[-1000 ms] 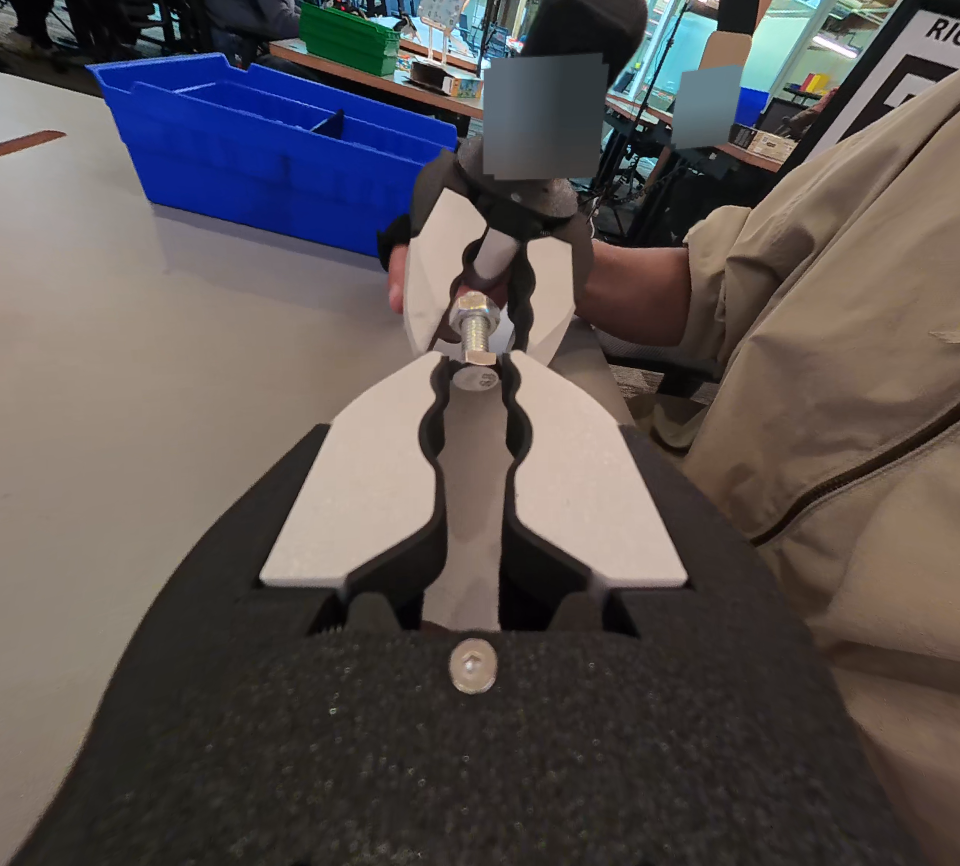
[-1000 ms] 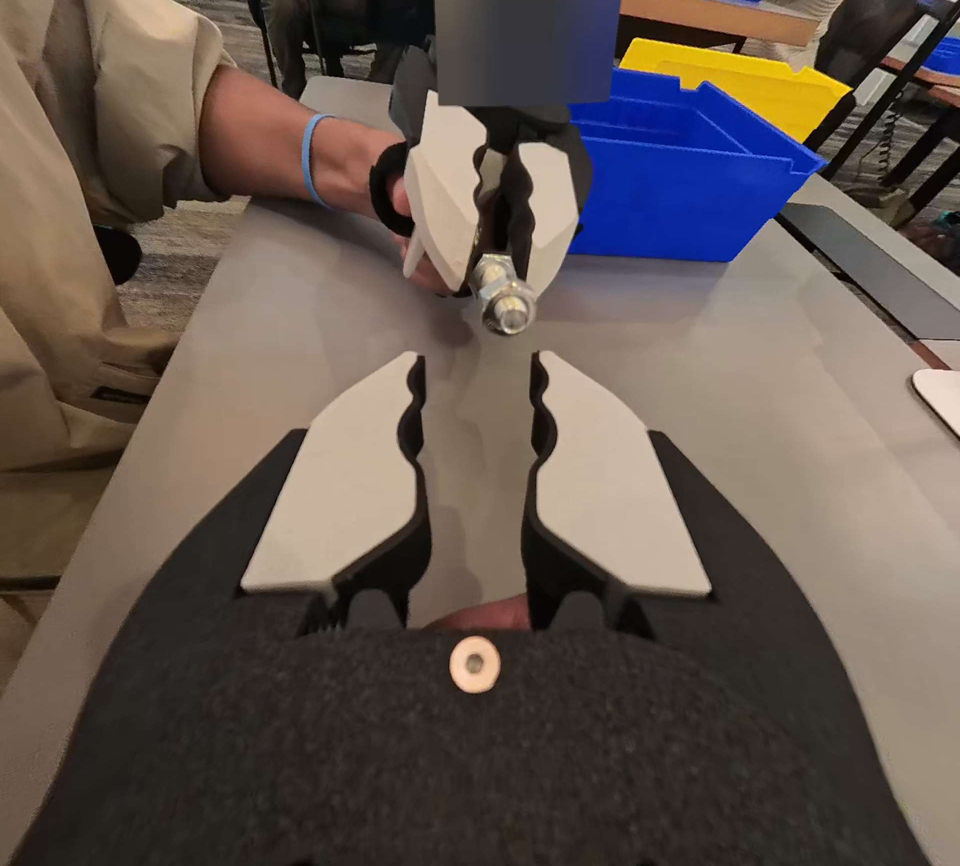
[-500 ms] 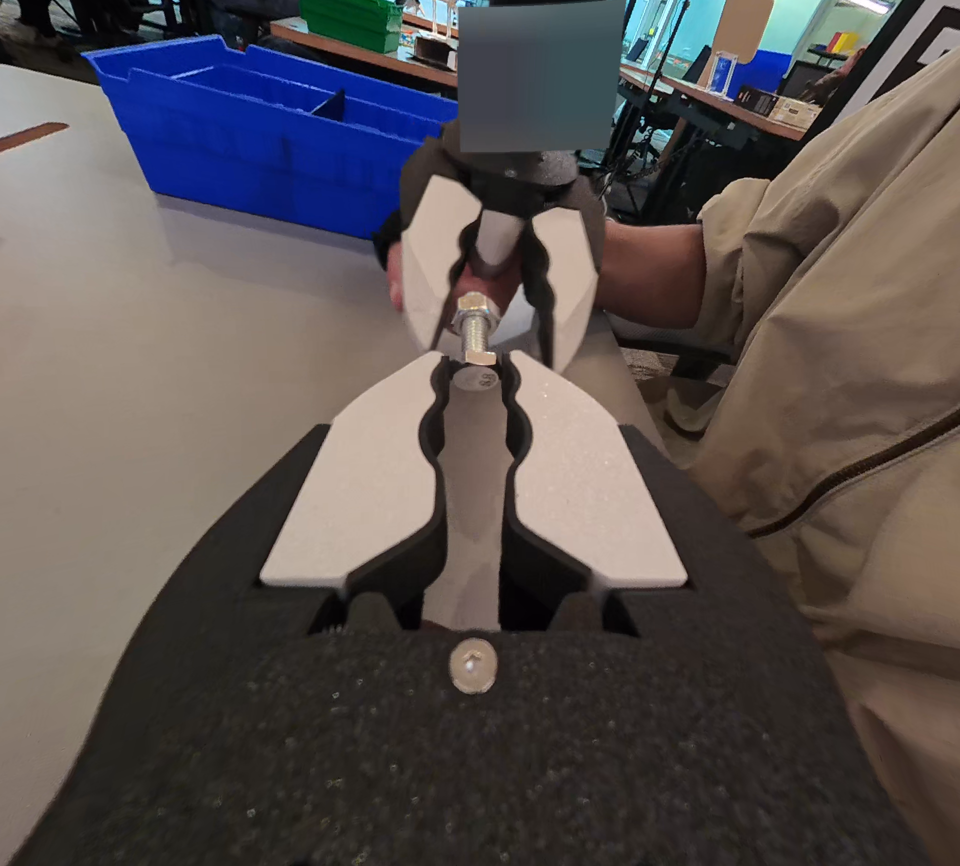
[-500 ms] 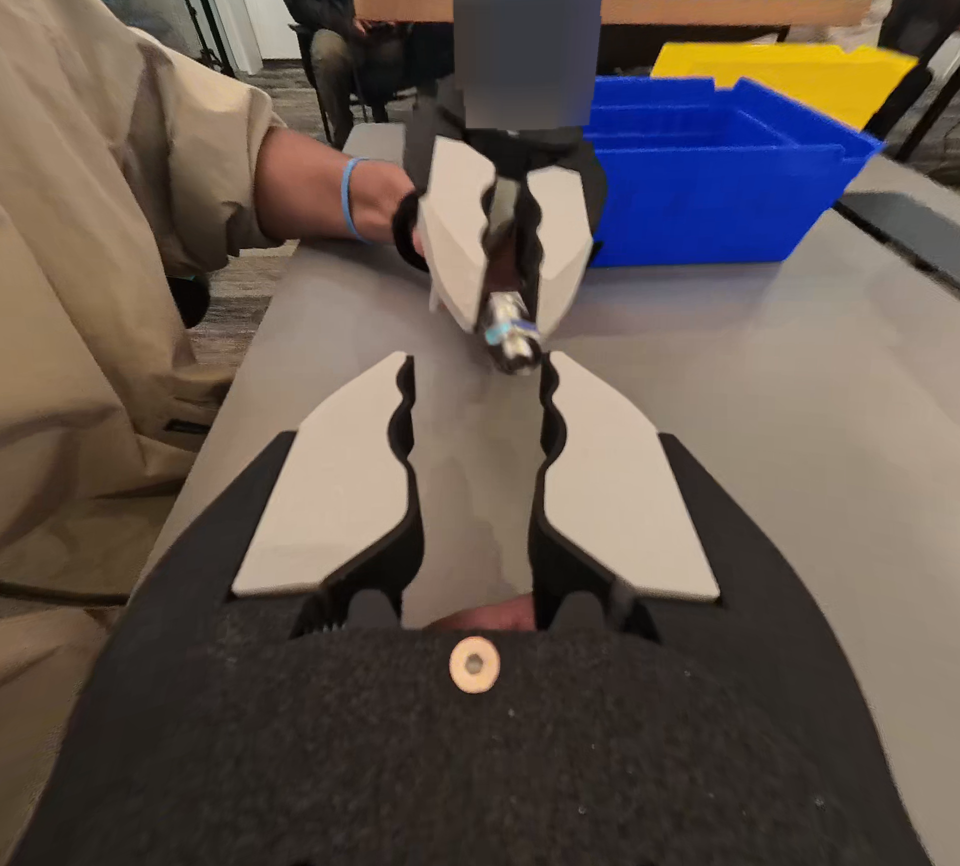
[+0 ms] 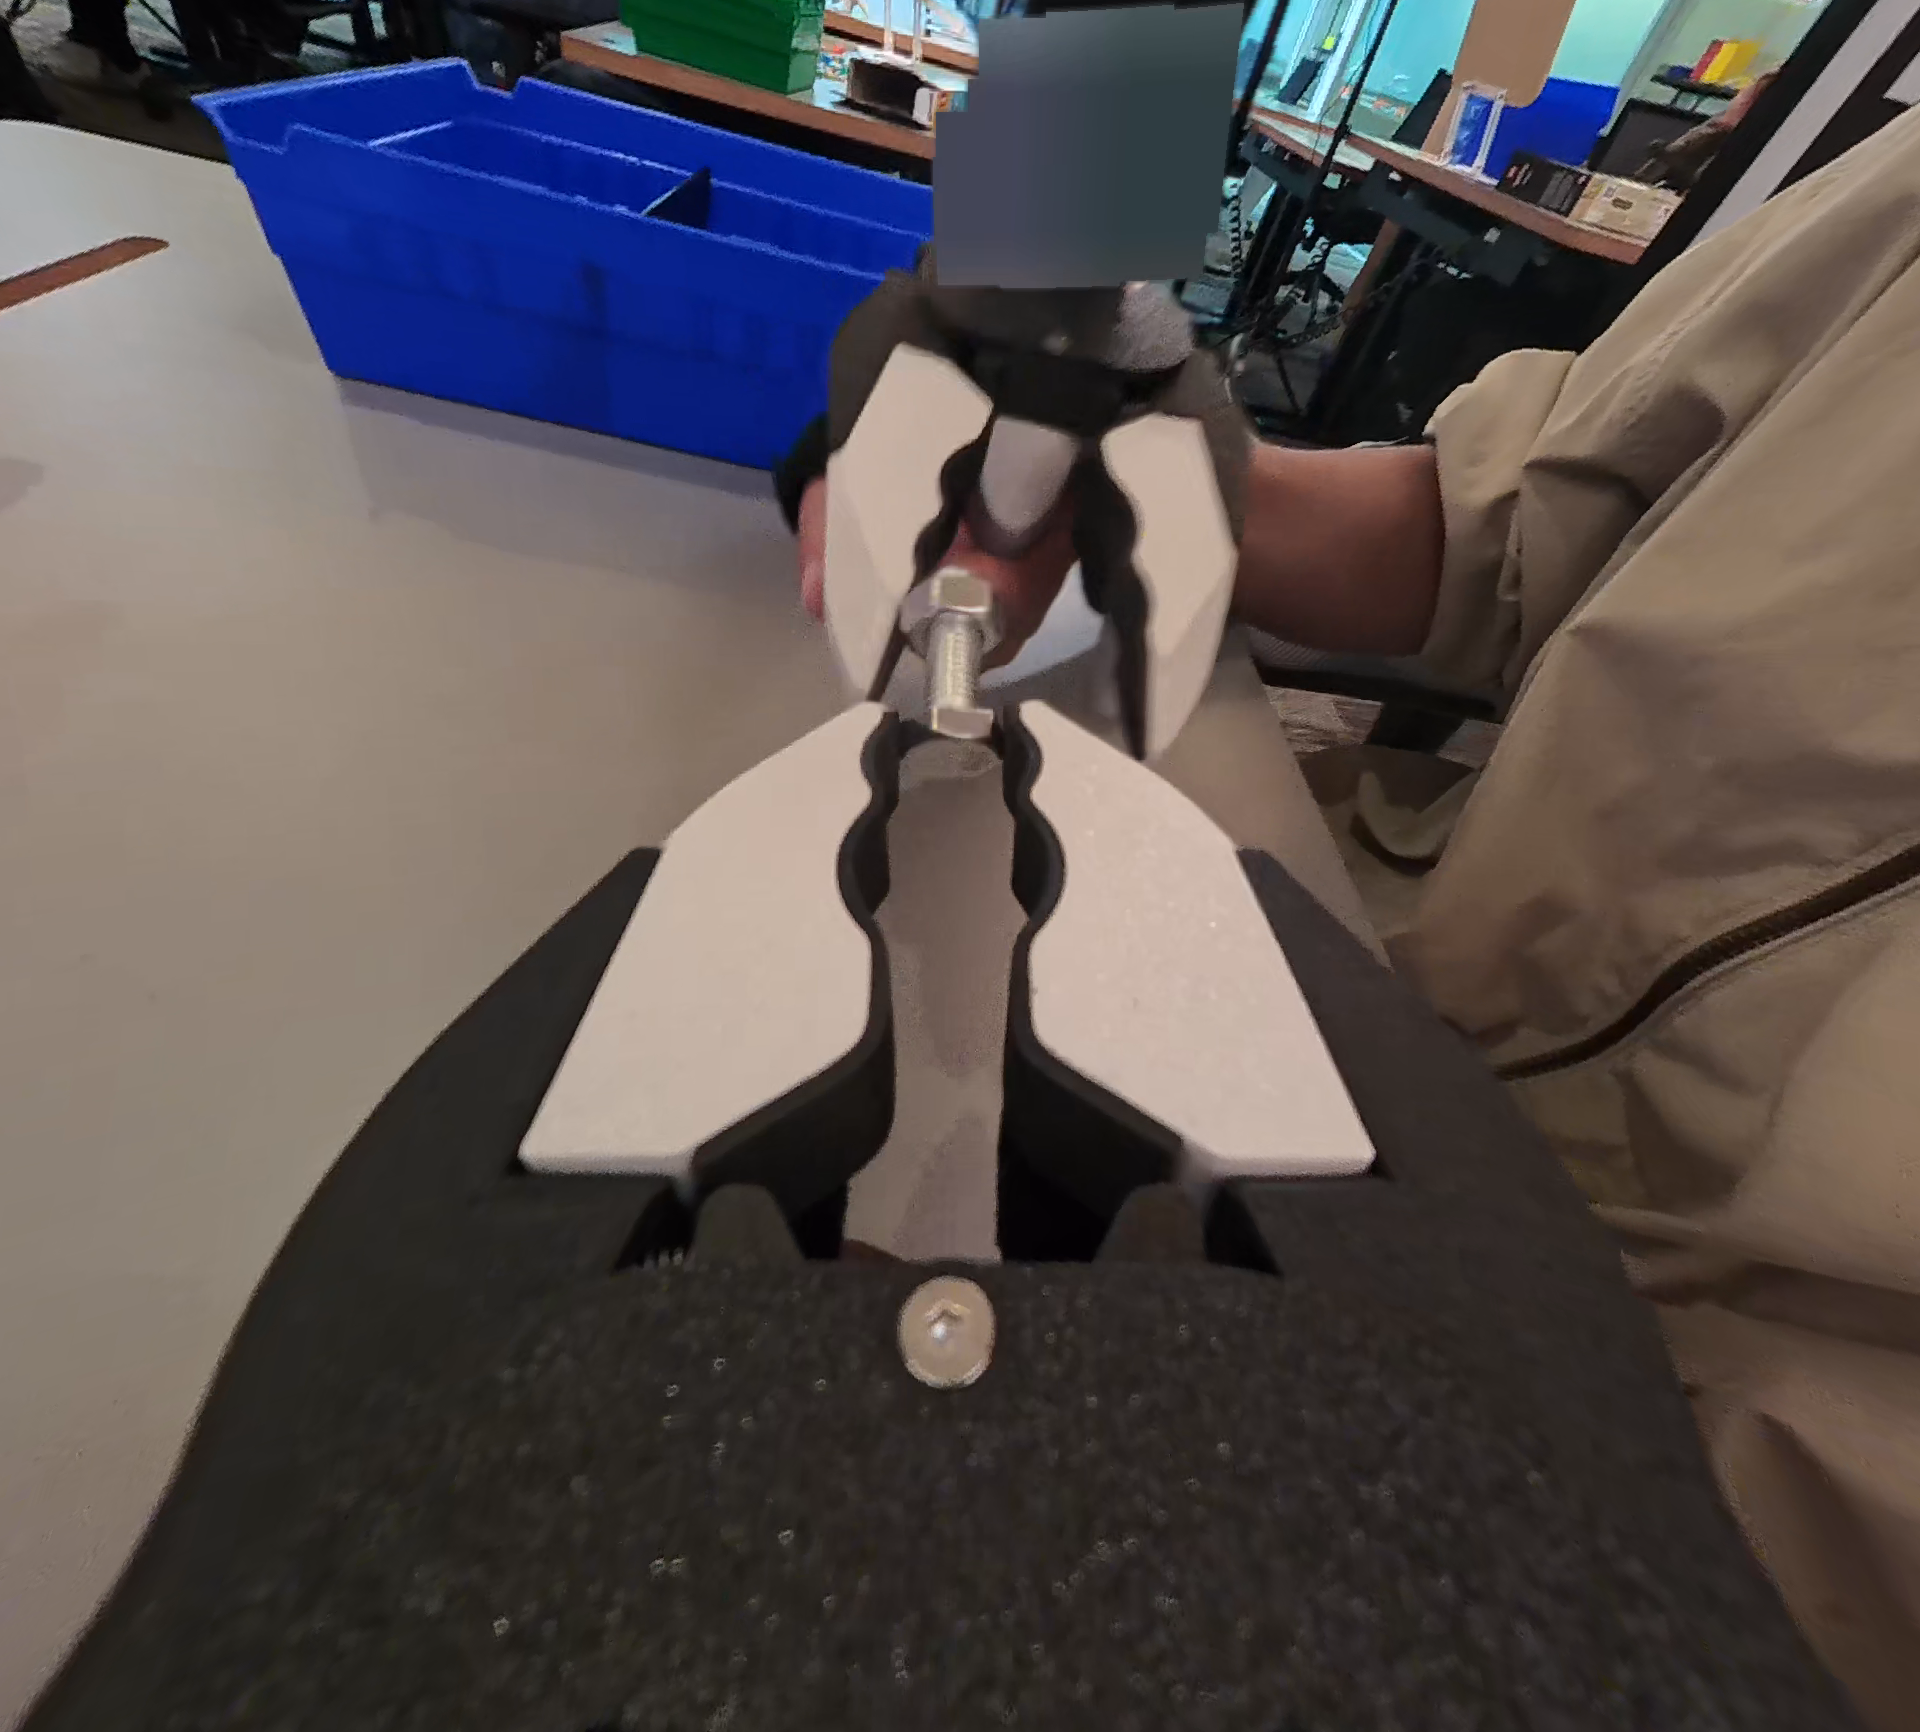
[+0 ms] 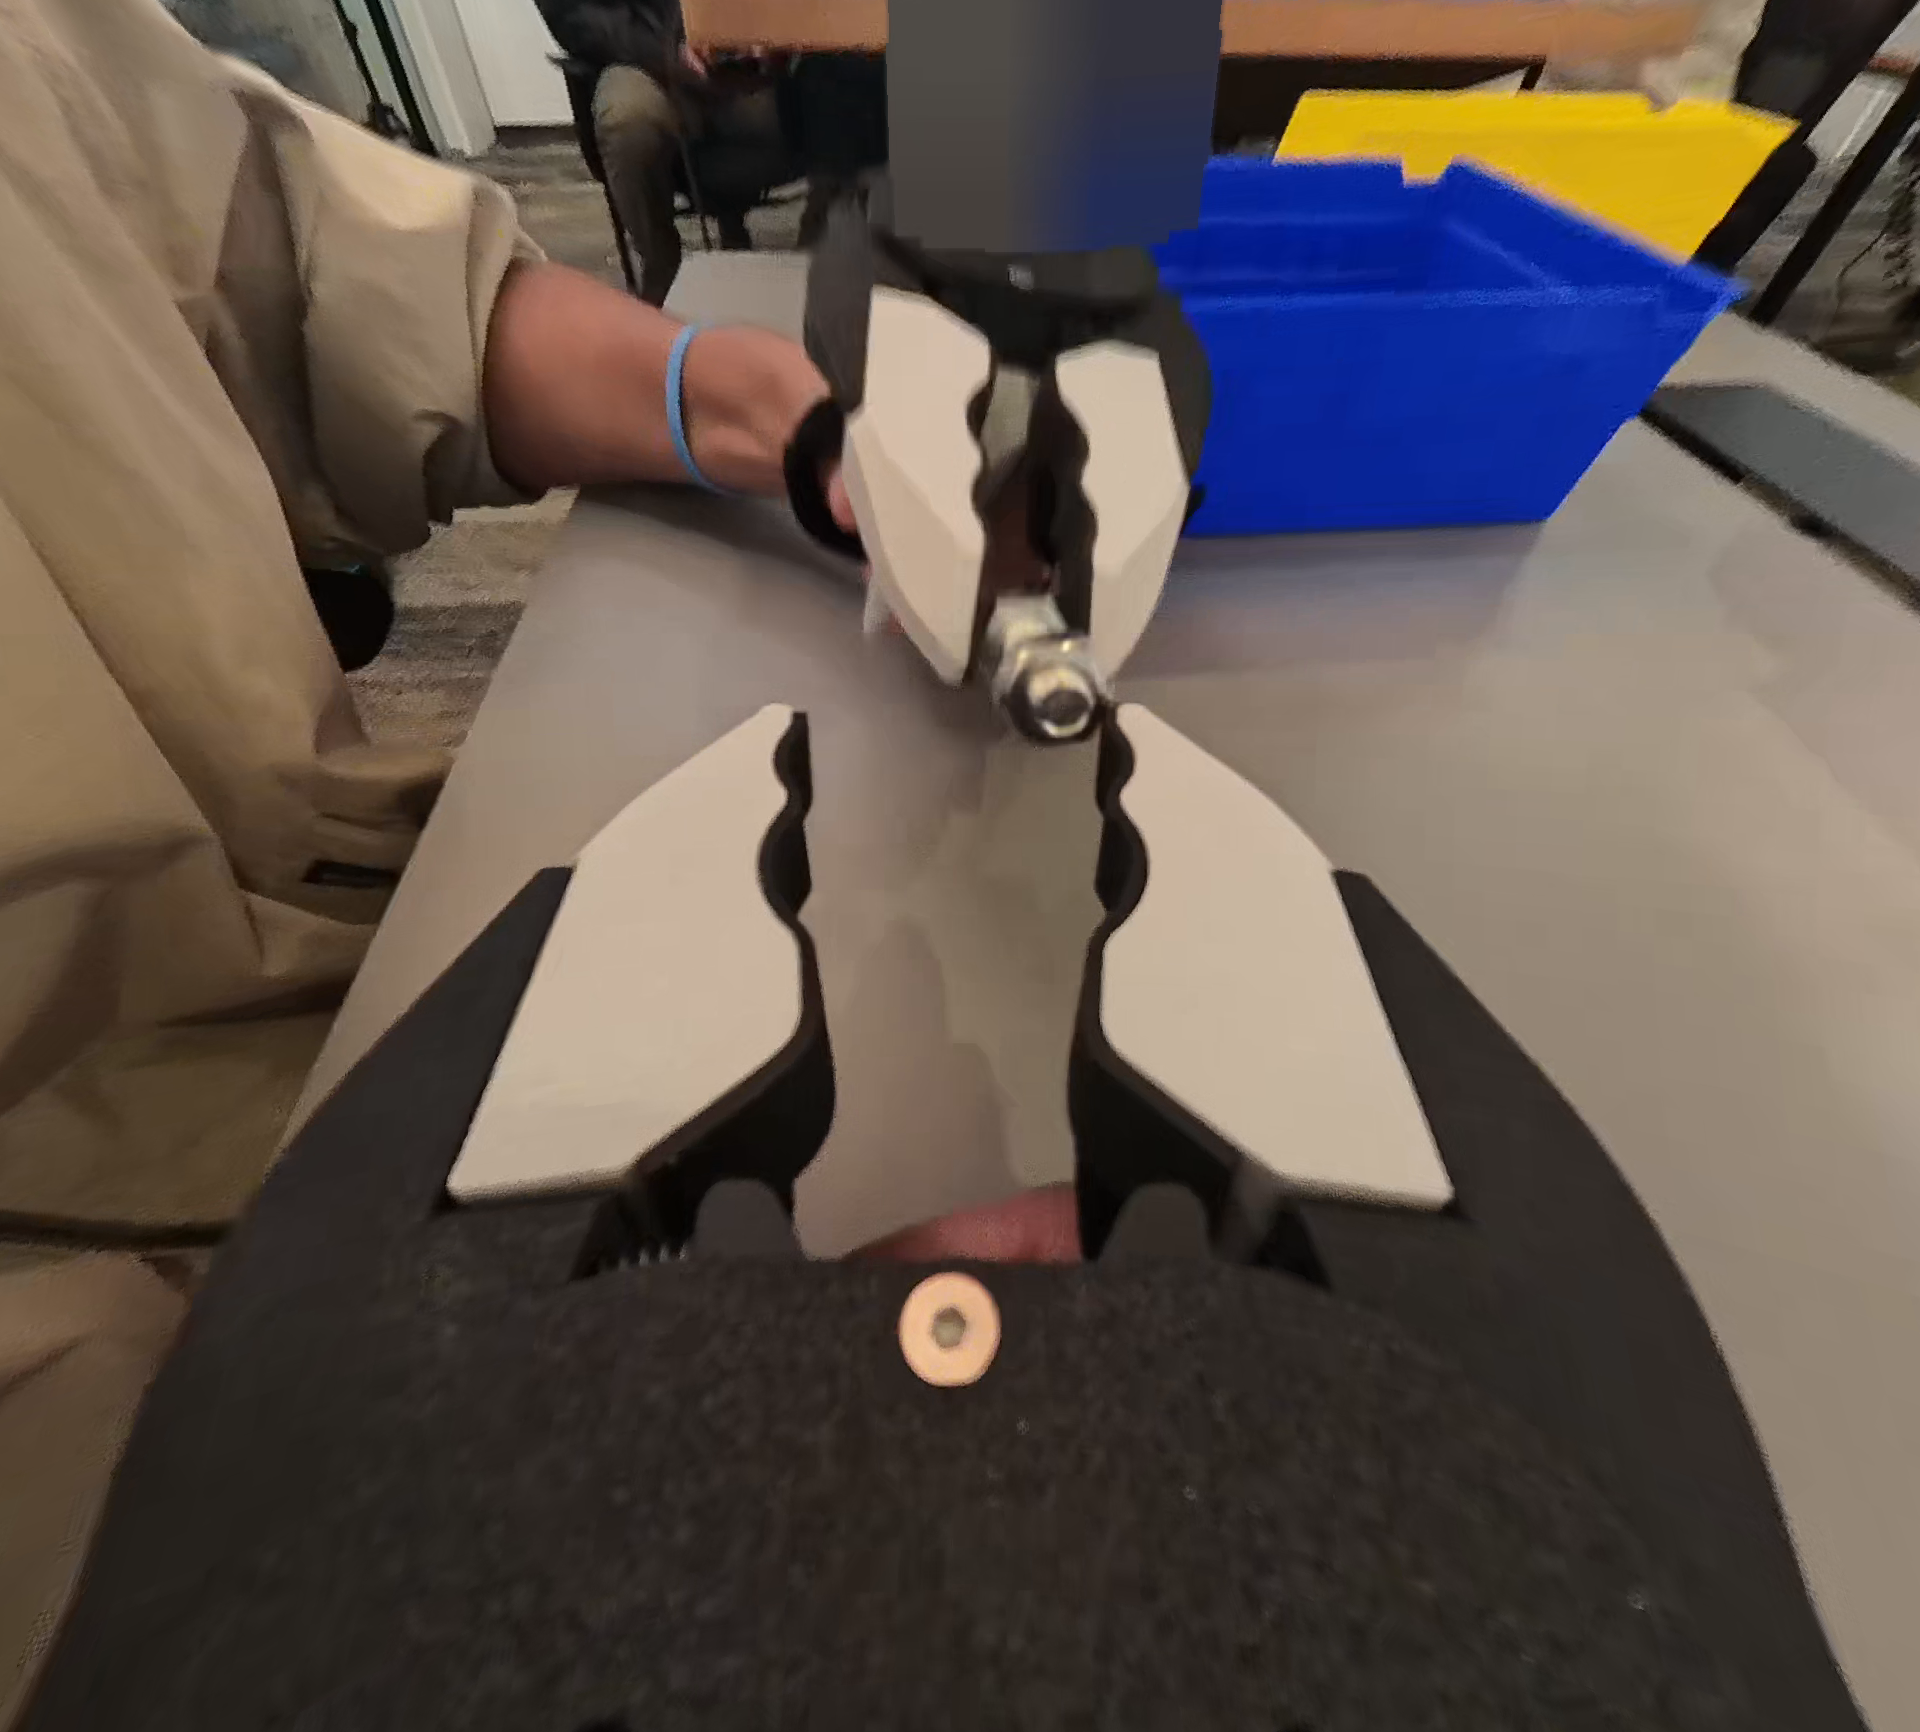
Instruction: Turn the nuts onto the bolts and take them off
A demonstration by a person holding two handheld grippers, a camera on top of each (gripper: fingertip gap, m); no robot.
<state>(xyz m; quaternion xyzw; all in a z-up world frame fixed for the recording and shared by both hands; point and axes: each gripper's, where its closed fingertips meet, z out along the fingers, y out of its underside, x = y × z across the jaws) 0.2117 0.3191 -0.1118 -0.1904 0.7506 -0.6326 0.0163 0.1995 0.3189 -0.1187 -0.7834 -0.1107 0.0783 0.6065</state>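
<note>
Left hand-held gripper (image 5: 948, 732): narrowed onto the hex head of the bolt (image 5: 954, 672), pinching it at the very fingertips; it also shows in the right wrist view (image 6: 1039, 643), facing the camera.
Bolt axis: long axis runs away from the left hand-held gripper, threaded shank pointing far and slightly up toward the other tool; in the right wrist view its threaded end (image 6: 1055, 703) points at the camera, tilted a little down.
Nut (image 5: 948, 620): threaded on the far part of the shank, well clear of the head, with bare thread between them.
Right hand-held gripper (image 6: 951, 721): fingers spread wide, nothing held; its right fingertip (image 6: 1127, 726) sits just beside the nut (image 6: 1023, 659), and whether they touch cannot be told. In the left wrist view the nut lies between its open fingers, close to the left one (image 5: 873, 539).
Place of the bolt: in the air above the near edge of the grey worktop (image 5: 312, 643), between the two tools.
Blue bin (image 5: 582, 259): on the worktop, far left in the left wrist view.
Yellow bin (image 6: 1538, 144): behind the blue bin (image 6: 1403, 394) in the right wrist view.
Person: beige sleeve (image 5: 1662, 643) at the right; a blue wristband (image 6: 681, 404) on the wrist behind the left tool.
</note>
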